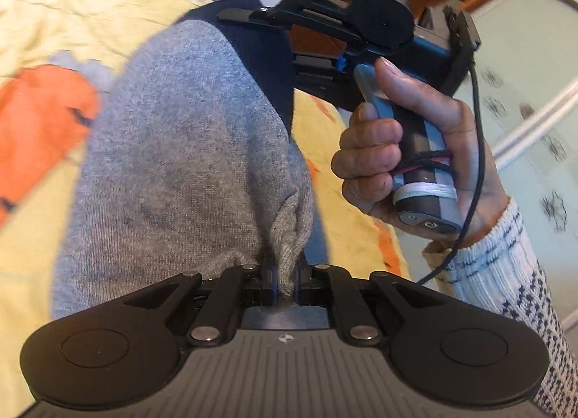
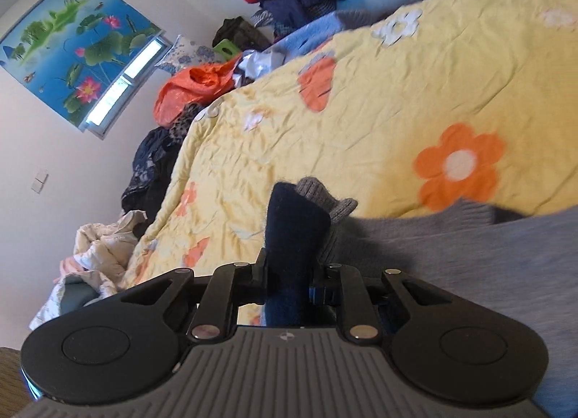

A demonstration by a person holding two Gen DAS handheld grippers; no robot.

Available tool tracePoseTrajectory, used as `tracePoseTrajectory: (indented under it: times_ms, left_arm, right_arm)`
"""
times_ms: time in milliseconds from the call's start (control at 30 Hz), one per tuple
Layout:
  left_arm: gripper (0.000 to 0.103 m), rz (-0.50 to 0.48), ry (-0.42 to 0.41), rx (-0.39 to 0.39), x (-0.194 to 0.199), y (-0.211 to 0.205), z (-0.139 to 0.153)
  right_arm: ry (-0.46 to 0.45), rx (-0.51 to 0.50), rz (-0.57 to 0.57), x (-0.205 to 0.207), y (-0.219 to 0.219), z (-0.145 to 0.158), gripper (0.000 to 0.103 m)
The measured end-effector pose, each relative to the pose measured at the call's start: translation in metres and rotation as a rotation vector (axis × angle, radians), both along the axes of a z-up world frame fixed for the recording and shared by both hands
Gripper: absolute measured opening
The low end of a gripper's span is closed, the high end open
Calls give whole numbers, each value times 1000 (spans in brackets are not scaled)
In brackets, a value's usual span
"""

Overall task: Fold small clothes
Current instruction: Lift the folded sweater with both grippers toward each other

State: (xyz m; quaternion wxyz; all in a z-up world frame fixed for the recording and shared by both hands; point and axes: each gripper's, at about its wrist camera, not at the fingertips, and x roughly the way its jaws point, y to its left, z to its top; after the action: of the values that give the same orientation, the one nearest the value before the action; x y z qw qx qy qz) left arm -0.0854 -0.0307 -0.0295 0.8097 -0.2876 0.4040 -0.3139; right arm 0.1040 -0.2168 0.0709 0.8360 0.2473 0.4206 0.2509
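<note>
One grey garment (image 1: pixel 173 150), two hand-held grippers (image 1: pixel 285 284) (image 2: pixel 289 280), one quilt (image 2: pixel 361 121).

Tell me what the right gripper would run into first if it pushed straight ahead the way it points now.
The right gripper is already shut on the grey garment's navy part, so that fabric comes first. Beyond it, probably the yellow flowered quilt, though depth is hard to judge.

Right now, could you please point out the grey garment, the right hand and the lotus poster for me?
grey garment (image 1: pixel 173 150): left wrist view, middle of its grey knit body.
right hand (image 1: pixel 408 150): left wrist view, the fingers wrapped round the handle.
lotus poster (image 2: pixel 77 53): right wrist view, centre of the blue picture.
</note>
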Motion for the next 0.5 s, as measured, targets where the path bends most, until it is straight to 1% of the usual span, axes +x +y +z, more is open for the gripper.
tracePoseTrajectory:
  times_ms: [100,233,367,500]
  left_arm:
    - [8,-48,1,3,1,-27,2]
    - [8,-103,16,17,4,-59,-1]
    - [8,-138,25,50,8,-81,-7]
    - [8,-150,57,74,15,-91,-15]
  right_arm:
    - [-9,-43,-34,-5,-35,0,24]
    - [6,-75,-88,-12,-78,-12,23]
    - [24,-64,-137,-20,-107,-24,23]
    - [39,-64,-174,-21,-123,-37,23]
